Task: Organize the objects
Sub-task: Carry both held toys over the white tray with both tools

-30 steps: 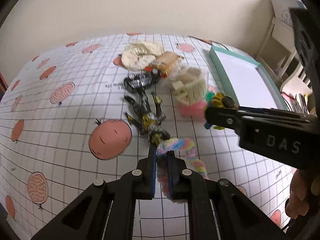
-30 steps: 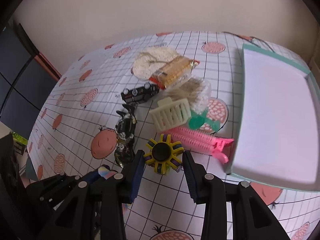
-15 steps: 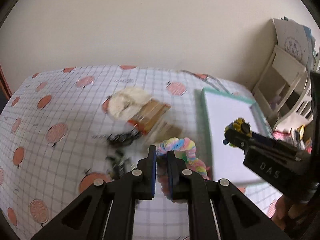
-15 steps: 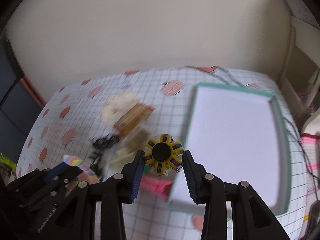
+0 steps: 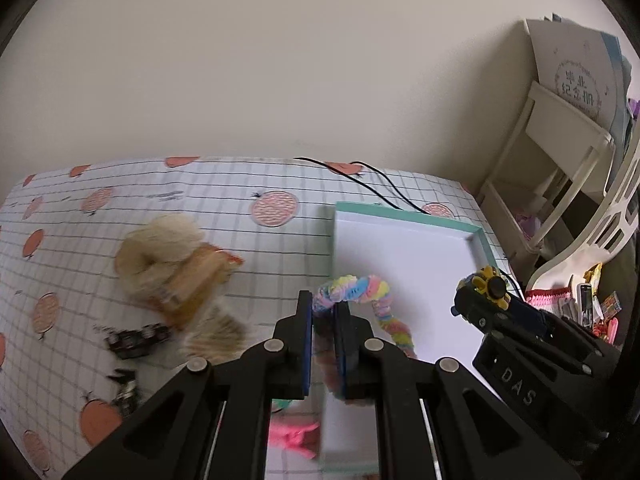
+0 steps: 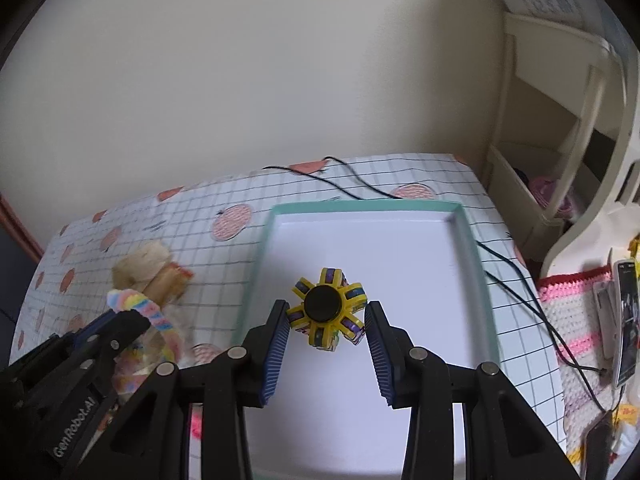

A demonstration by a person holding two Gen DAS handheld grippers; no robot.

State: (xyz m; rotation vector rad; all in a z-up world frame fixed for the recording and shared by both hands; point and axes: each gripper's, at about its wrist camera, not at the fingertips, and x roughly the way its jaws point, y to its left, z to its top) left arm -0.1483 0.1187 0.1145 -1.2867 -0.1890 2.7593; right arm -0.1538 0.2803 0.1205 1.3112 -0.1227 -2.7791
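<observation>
Yellow spinner (image 6: 329,307) now lifted off tabletop (image 6: 192,220), clamped between right gripper (image 6: 327,332) fingers above white tray (image 6: 472,240); rainbow scrunchie (image 5: 360,292) pinched tight in left gripper (image 5: 323,320), nearing tray; ready for dropping.

Both toys now above tray (image 6: 472,240).
</observation>
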